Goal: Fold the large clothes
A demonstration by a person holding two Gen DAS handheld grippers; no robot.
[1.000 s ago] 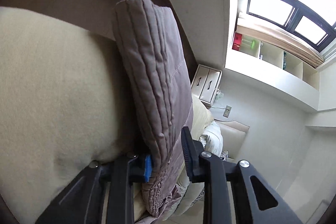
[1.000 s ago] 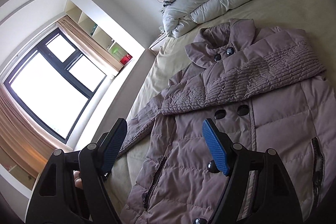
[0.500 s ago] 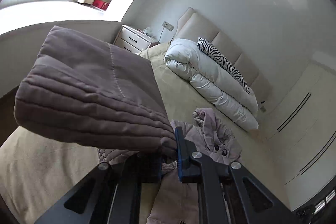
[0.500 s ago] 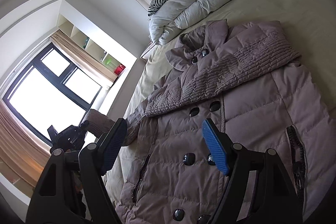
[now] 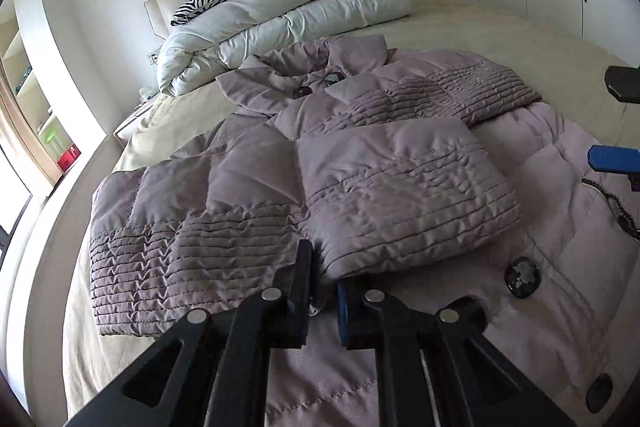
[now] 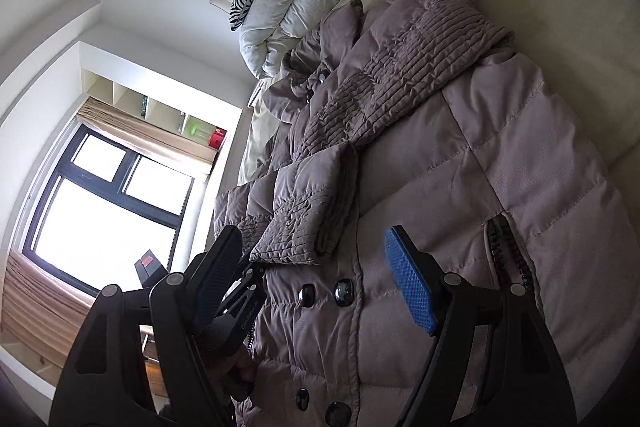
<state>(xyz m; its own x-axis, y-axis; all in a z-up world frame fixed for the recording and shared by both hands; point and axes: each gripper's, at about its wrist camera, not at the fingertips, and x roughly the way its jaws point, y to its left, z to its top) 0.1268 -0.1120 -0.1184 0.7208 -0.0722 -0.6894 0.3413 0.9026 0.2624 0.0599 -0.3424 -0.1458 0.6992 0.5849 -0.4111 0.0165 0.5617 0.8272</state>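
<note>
1. A mauve quilted down coat [image 5: 400, 155] lay face up across the beige bed [image 5: 500, 27], filling the centre of the left wrist view.
2. The left gripper [image 5: 322, 297], at bottom centre, had its fingers nearly together, pinching the cuff edge of the sleeve [image 5: 404, 195] folded over the coat's front.
3. The right gripper [image 6: 316, 287] hovered spread wide above the buttons [image 6: 343, 292], holding nothing.
4. A rolled white duvet [image 5: 288, 19] sat at the headboard, upper centre.
</note>
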